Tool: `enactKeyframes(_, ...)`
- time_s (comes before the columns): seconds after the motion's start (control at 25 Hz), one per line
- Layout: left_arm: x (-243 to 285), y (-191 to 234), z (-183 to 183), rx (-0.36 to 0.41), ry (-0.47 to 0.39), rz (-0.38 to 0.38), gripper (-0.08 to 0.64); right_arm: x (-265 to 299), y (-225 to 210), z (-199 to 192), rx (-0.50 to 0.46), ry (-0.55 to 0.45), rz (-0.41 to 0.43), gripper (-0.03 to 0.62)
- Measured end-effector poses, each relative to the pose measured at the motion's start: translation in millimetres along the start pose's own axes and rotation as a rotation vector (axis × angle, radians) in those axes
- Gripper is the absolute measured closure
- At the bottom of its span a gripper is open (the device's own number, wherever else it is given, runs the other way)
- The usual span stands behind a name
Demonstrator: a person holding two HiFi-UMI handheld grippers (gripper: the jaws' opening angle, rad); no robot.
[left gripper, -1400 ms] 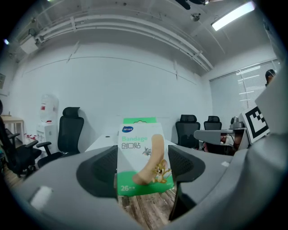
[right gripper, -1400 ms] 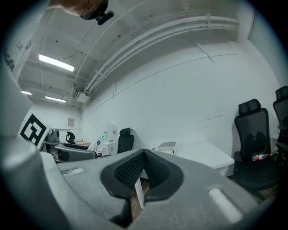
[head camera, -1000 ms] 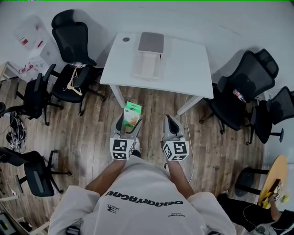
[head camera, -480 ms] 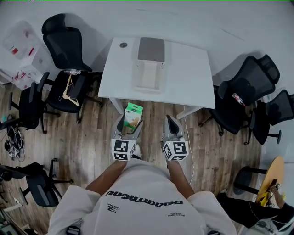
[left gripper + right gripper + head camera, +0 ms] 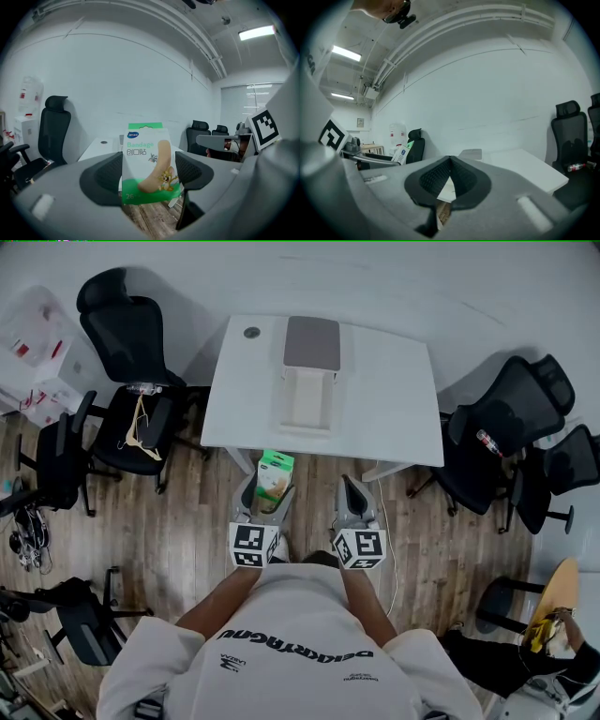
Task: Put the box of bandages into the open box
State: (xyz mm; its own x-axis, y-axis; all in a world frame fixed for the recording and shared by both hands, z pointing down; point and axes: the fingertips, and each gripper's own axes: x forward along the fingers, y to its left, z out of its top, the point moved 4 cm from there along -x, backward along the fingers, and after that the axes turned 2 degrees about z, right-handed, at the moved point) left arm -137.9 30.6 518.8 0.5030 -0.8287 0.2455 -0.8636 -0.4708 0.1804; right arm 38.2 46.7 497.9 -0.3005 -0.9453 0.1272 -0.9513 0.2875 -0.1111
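Table (image 5: 394, 390) nearer; left gripper (image 5: 266, 493) forward, jaws pinching bandage box (image 5: 145, 159); right gripper (image 5: 352, 491) jaws together.

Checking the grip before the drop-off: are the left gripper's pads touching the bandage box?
Touching. The left gripper view shows the left gripper with its pads pressed against both sides of the bandage box.

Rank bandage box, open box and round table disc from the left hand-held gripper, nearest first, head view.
1. Bandage box: clamped in the left hand-held gripper.
2. Open box: middle of the table, ahead.
3. Round disc: its far-left corner.
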Motion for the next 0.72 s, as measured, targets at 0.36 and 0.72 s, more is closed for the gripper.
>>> enactKeyframes(0.36,30,0,2,0.018,0.013,0.001,0.196,26,-21,-2,0.004,-0.001,0.02,0.595)
enactKeyframes(0.72,71,-1,11,-0.001,0.016,0.042,0.196,61,-53,4,0.004,0.007,0.06,0.595)
